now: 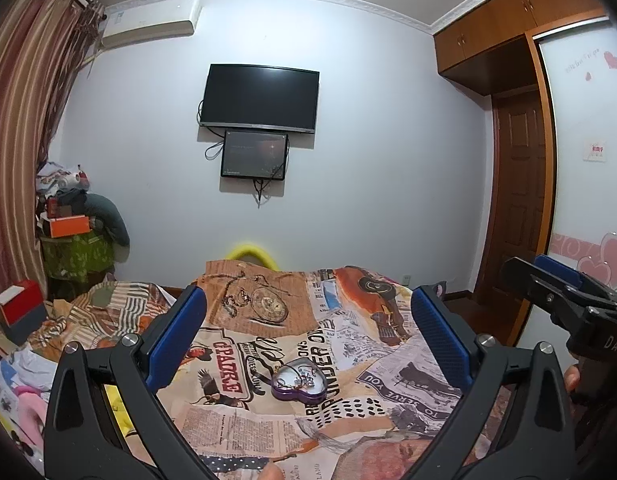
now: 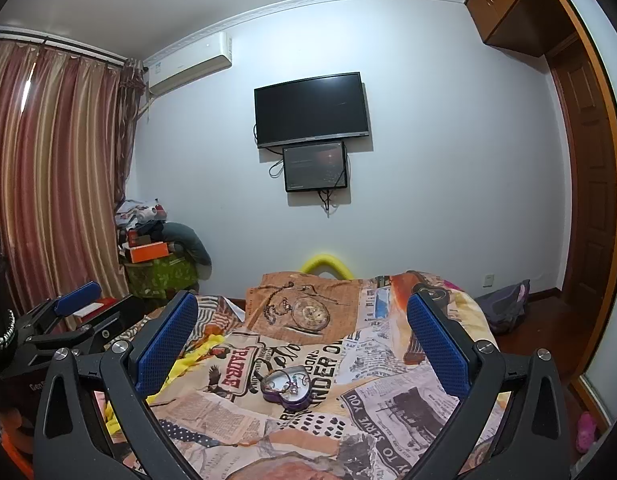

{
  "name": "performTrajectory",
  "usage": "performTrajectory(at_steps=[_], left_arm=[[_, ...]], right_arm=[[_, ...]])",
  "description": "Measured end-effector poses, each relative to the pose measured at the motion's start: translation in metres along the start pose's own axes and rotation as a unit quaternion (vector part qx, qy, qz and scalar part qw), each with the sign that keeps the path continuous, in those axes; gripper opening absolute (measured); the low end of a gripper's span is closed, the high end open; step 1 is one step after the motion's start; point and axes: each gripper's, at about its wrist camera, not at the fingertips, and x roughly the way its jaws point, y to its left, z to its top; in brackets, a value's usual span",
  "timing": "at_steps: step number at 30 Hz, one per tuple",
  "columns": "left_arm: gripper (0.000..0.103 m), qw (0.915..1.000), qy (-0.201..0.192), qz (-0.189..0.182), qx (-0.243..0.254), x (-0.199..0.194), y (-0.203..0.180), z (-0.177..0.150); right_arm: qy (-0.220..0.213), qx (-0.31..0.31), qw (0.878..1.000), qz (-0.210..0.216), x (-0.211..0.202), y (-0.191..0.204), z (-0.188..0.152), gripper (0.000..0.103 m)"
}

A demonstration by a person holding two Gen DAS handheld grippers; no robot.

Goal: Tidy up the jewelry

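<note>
Both of your hand-held grippers are spread wide with nothing in them: left hand-held gripper (image 1: 308,320) and right hand-held gripper (image 2: 302,320) hang above the bed (image 1: 388,412). Your purple heart-shaped jewelry tin (image 1: 299,383) sits lid-off on the newspaper-print bedspread (image 2: 388,396), tangled jewelry (image 2: 289,386) inside, well apart from both.

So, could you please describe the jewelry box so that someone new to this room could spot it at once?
Start at the bed below the wall-mounted TV, covered in a newspaper-collage quilt. Near the quilt's middle sits the jewelry box, between the open fingers of both grippers. It is the only raised object there: a small purple heart-shaped tin, lid off, with tangled jewelry inside.
</note>
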Motion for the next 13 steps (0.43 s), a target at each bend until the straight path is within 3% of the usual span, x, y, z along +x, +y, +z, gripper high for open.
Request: performTrajectory(at_steps=[13], left_arm=[[0.103, 0.9999, 0.008, -0.009, -0.004, 0.0022, 0.0053, -0.0019]], right_arm=[[0.009, 0.006, 1.0, -0.003, 0.0065, -0.0046, -0.0028, 0.103]])
